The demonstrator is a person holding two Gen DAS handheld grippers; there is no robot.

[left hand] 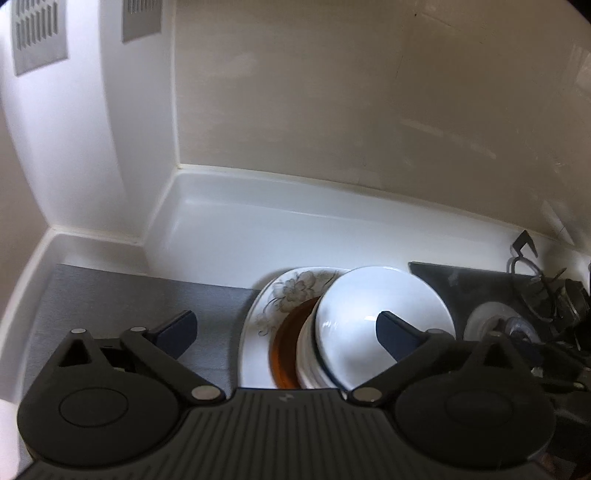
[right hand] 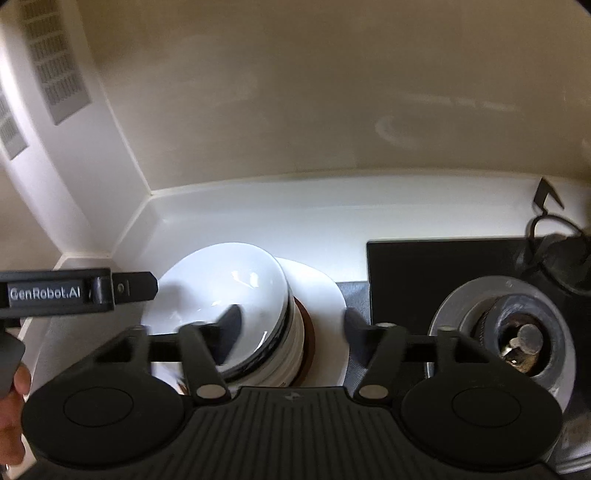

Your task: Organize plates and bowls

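A stack of white bowls (left hand: 384,317) sits on a brown plate (left hand: 286,343), which lies on a white plate with a grey flower print (left hand: 291,291). The top bowl is tilted. My left gripper (left hand: 286,332) is open above the stack, its right finger over the top bowl. In the right wrist view the bowl stack (right hand: 229,280) stands on the brown plate (right hand: 306,332) and the white plate (right hand: 317,288). My right gripper (right hand: 291,332) is open, with its left finger (right hand: 229,328) inside the top bowl and its right finger outside the stack. The left gripper's body (right hand: 74,291) reaches in from the left.
The dishes sit on a grey mat (left hand: 122,302) on a white counter (left hand: 295,229) in a wall corner. A black gas hob (right hand: 443,280) with a metal burner (right hand: 509,332) lies to the right. Vent grilles (left hand: 35,33) are on the left wall.
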